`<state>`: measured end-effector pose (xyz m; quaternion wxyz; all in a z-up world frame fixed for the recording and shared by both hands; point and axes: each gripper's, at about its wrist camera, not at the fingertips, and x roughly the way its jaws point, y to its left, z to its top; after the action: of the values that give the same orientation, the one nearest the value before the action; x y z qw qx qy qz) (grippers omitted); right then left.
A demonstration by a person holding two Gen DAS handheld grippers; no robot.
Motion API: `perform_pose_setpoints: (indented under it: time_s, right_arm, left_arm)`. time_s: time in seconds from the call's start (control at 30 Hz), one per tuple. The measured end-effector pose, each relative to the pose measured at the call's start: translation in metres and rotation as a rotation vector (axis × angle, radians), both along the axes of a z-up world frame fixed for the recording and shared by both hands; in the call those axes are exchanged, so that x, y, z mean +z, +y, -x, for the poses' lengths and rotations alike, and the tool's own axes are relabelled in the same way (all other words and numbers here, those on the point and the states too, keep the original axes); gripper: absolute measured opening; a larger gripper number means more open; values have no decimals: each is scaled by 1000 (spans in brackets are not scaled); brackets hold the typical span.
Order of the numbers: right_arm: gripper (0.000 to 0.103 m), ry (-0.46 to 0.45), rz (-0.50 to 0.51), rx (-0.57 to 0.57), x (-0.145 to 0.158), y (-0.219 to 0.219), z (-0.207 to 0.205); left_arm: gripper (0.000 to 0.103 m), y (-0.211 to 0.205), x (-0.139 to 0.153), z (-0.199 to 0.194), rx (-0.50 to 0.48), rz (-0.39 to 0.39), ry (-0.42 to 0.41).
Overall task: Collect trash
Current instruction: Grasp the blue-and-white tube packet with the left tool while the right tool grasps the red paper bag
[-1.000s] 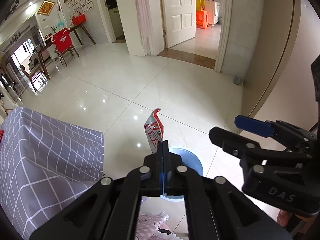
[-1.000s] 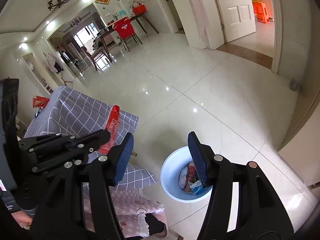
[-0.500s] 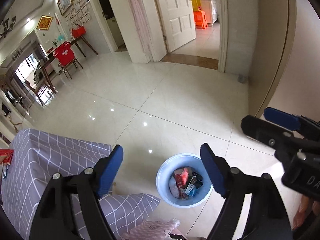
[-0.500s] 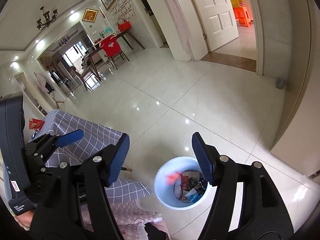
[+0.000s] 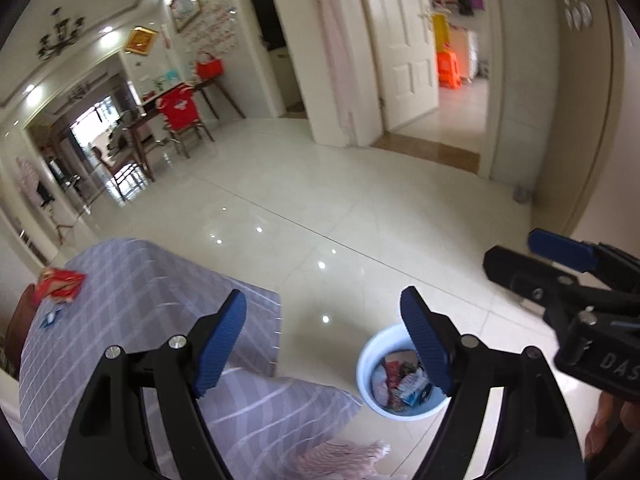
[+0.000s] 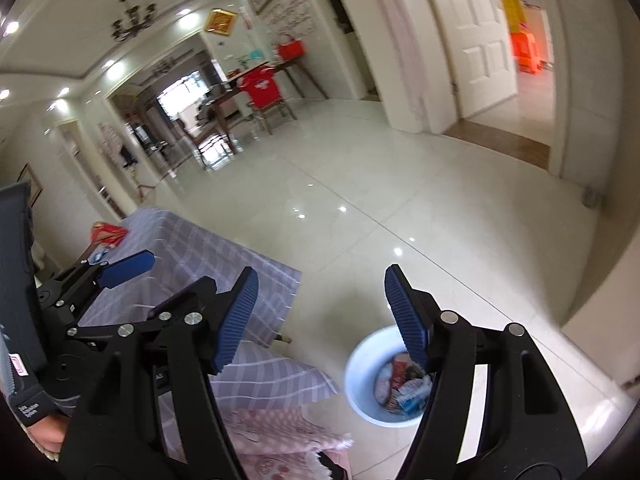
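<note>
Both claws spread wide and empty, left gripper (image 5: 322, 338) and right gripper (image 6: 320, 316) above the wrapper-filled bin (image 5: 366, 364) beside the checked tablecloth (image 5: 132, 280)

Bin (image 5: 370, 360) contents partly hidden behind a blue pad; individual wrappers indistinct. Red packet (image 5: 58, 285) on tablecloth blurred, label unreadable.

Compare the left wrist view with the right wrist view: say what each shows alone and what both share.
Left wrist view only: the right hand-held gripper from the side, right of the bin. Right wrist view only: the left hand-held gripper from the side, over the checked tablecloth. Both: open blue-padded fingers, the pale blue trash bin holding wrappers, and a red wrapper on the tablecloth.
</note>
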<state>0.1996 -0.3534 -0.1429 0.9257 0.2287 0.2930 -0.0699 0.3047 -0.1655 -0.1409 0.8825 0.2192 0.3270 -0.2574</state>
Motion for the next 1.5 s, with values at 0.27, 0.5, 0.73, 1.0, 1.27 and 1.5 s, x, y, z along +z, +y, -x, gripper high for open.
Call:
perform_pose_setpoints:
  time_s: [0.27,0.5,0.73,1.0,1.27,1.5]
  right_arm:
    - [68,-47,77,192,44,96,-69]
    - [68,-25,155,378,60,196,-144]
    - [71,14,233,511,55,281,-227]
    - [76,37,347,648,33,352,-306]
    - [37,33,349,722,21,375,-364]
    - [4,37,330,678,19,357,-364]
  left_arm:
    - [78,111,45,-42,162,22,-66]
    - [78,240,54,-104,389,40,-48]
    - [78,341,49,-164,557,68,-14]
    - [79,404,33,-223,690,251,124]
    - [79,398,9,-264,716,325,229]
    - [79,374,-9,-296,788,292,285]
